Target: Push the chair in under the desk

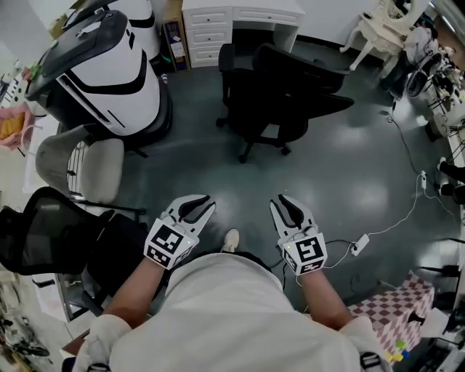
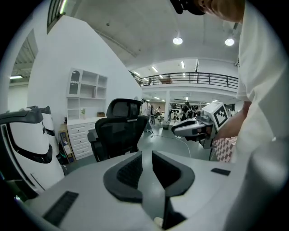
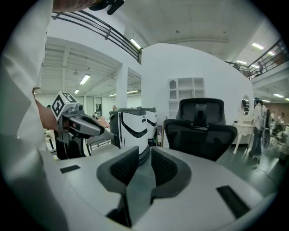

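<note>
A grey floor (image 1: 363, 167) fills most of the head view. At 10 o'clock stands the biggest thing on it, a white-and-black machine housing (image 1: 123, 80) with a dark lid. At 12 o'clock, against the far wall, is the white bench (image 1: 218, 14) with drawers on its left side and a dark knee space beside them.

The black office chair (image 1: 290, 94) stands at 12 o'clock, just in front of that knee space and out on the open floor, not tucked under. Its tall back and headrest face the person. At 9 o'clock is a beige chair (image 1: 94, 171), at 8 o'clock a black mesh chair (image 1: 43, 240), and at 1 o'clock a white plastic chair (image 1: 381, 29).

The left gripper (image 1: 197, 205) and the right gripper (image 1: 289, 209) are held side by side at 6 o'clock, well apart from the office chair and pointing towards it. On each, the fingers stand a narrow gap apart with nothing between them.

A white cable (image 1: 396, 225) trails over the floor at 4 o'clock. A pale shoe (image 1: 231, 240) shows between the grippers.
</note>
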